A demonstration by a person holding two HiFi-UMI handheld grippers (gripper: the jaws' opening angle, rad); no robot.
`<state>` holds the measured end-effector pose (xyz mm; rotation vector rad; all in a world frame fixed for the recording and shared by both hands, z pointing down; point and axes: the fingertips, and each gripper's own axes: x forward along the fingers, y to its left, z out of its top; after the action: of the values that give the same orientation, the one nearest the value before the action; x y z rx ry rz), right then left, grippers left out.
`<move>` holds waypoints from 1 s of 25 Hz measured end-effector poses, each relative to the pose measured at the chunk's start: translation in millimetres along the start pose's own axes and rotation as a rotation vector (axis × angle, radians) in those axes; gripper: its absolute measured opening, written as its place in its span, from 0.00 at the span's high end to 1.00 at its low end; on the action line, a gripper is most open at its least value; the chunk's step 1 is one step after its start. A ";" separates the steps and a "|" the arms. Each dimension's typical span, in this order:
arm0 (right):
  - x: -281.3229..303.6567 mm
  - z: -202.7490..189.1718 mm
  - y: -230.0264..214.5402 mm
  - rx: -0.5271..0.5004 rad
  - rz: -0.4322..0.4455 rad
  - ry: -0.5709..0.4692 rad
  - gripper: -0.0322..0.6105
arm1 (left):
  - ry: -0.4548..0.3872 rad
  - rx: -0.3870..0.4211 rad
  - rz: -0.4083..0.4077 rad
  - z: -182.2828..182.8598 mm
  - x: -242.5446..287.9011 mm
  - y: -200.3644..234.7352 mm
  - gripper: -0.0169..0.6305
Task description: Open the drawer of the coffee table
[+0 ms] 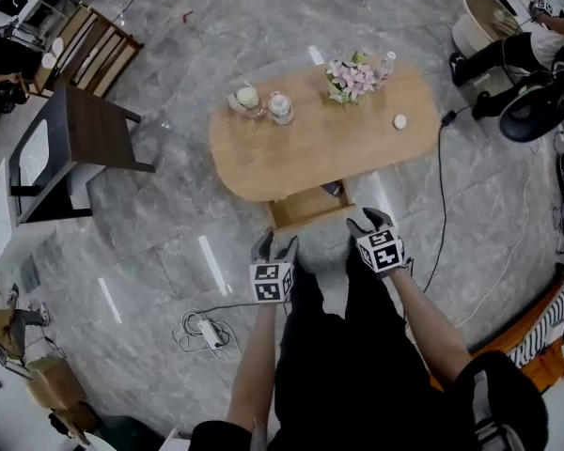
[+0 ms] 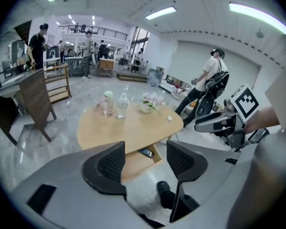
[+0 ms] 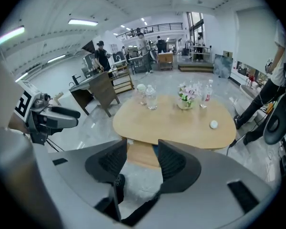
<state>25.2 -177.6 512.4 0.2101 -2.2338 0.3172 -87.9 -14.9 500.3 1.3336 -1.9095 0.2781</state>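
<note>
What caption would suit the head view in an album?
Left tongs and right tongs, open and empty, before a coffee table whose drawer stands open.

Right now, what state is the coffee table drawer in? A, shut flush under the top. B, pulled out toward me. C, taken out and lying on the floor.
B: the drawer juts out from under the near edge of the table, its wooden floor showing, on the side where the left tool and right tool hang, both empty.
</note>
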 end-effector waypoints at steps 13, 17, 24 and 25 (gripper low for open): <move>-69.8 131.3 63.5 -0.056 0.000 -0.271 0.80 | -0.331 0.078 -0.035 128.9 -97.7 13.9 0.68; -94.0 168.5 88.5 -0.064 0.000 -0.376 0.86 | -0.421 0.111 -0.040 153.2 -139.8 26.0 0.73; -147.7 209.7 136.9 -0.070 -0.001 -0.547 0.92 | -0.539 0.146 -0.033 178.2 -216.7 46.0 0.85; -155.6 213.7 142.9 -0.073 -0.003 -0.569 0.92 | -0.552 0.153 -0.034 181.1 -226.9 47.1 0.87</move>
<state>-71.3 -98.3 239.1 0.2921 -2.7999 0.1863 -179.4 61.1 231.4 1.6695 -2.3484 0.0360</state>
